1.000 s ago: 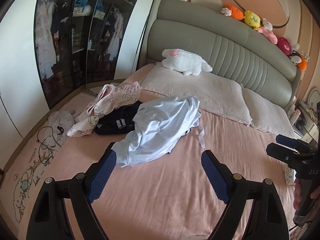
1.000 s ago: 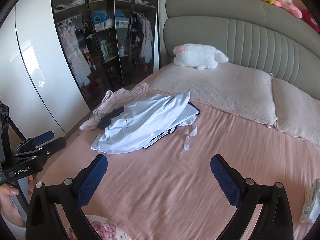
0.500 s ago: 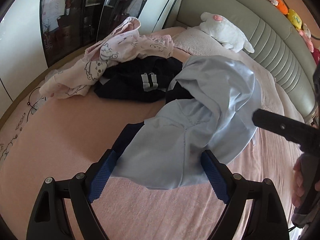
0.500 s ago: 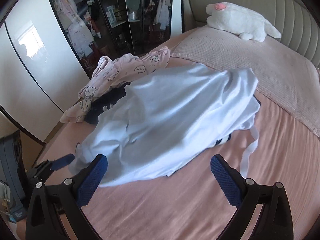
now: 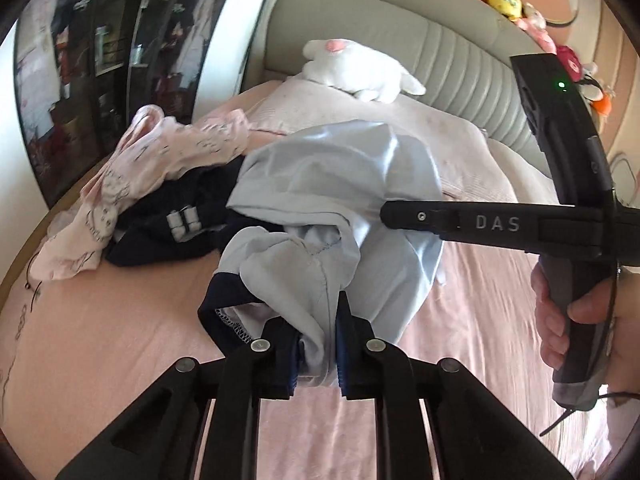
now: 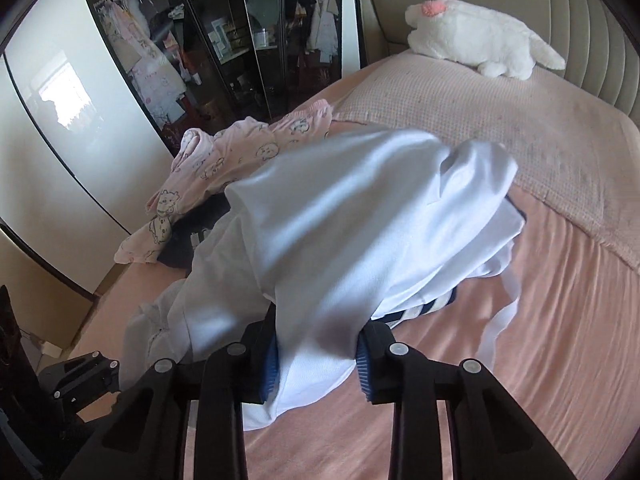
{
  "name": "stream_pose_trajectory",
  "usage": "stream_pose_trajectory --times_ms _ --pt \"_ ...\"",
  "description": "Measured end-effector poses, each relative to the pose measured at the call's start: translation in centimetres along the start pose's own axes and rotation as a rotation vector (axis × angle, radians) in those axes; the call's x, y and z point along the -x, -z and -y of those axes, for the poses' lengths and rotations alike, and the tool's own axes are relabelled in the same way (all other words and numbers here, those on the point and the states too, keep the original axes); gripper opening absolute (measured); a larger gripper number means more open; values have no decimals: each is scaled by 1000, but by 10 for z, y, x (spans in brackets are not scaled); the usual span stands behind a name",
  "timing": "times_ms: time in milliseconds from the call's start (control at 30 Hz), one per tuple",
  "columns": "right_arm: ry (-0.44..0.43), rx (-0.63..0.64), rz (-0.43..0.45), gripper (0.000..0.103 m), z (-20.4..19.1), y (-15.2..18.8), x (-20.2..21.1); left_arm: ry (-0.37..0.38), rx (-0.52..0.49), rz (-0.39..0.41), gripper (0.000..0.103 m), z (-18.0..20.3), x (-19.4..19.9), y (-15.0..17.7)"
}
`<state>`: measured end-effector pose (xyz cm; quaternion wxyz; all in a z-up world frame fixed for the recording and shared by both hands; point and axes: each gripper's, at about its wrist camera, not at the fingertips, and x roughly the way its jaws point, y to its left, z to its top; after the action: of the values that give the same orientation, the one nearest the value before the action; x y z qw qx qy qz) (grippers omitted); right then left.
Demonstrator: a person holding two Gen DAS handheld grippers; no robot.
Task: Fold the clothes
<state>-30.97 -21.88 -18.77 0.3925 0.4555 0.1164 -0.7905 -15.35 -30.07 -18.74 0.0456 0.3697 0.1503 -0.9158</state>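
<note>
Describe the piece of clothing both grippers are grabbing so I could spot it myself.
On the pink bed, below the pillow with the white plush toy, lies a heap of clothes. The pale blue top lies over it, navy-trimmed, unlike the pink cartoon-print garment beside it.

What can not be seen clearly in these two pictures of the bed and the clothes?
- Left wrist view: the dark garment is mostly covered by the light blue garment and the pink pyjamas; its type is unclear.
- Right wrist view: fabric bunched in the right gripper hides the bed beneath.
- Right wrist view: the left gripper is cut off by the left edge.
</note>
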Motion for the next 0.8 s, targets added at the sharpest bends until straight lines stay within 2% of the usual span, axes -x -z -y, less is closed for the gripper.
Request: stream_pose_trajectory --times_ms 133,167,233,267,300,333,367,433,500,567,600,633,667,767,800 --pt "79 -15 -6 27 35 38 35 150 -180 -42 14 45 11 10" --pt "98 -29 -20 26 47 54 42 171 -188 -48 16 49 12 13" --pt "163 -35 -58 22 66 90 60 187 -149 -56 19 47 10 19" --pt "206 -35 -85 22 75 109 68 187 -116 -69 31 43 7 22" --pt "251 -36 -115 22 83 129 74 186 -86 -86 50 39 4 23" --pt "269 -48 -145 22 90 144 78 193 -62 -94 56 37 3 26" --pt "274 -66 -175 23 97 157 81 203 -46 -89 58 36 5 26" --pt "226 -123 -174 23 105 166 92 215 -27 -67 58 35 11 23" --pt "160 -137 -123 26 100 157 101 161 -30 -47 58 33 16 22" --pt "126 -97 -50 49 80 133 100 101 -29 -45 58 28 16 21" --pt "103 -82 -12 68 69 119 97 85 -21 -61 58 23 13 22" --pt "77 -70 25 82 58 106 94 77 -16 -73 58 20 12 24" --pt "50 -60 50 84 47 93 87 71 -14 -83 58 18 12 27" --pt "72 23 -22 84 19 71 33 38 -22 -115 58 12 10 34" --pt "83 52 -52 77 10 65 15 28 -26 -127 58 12 10 37"
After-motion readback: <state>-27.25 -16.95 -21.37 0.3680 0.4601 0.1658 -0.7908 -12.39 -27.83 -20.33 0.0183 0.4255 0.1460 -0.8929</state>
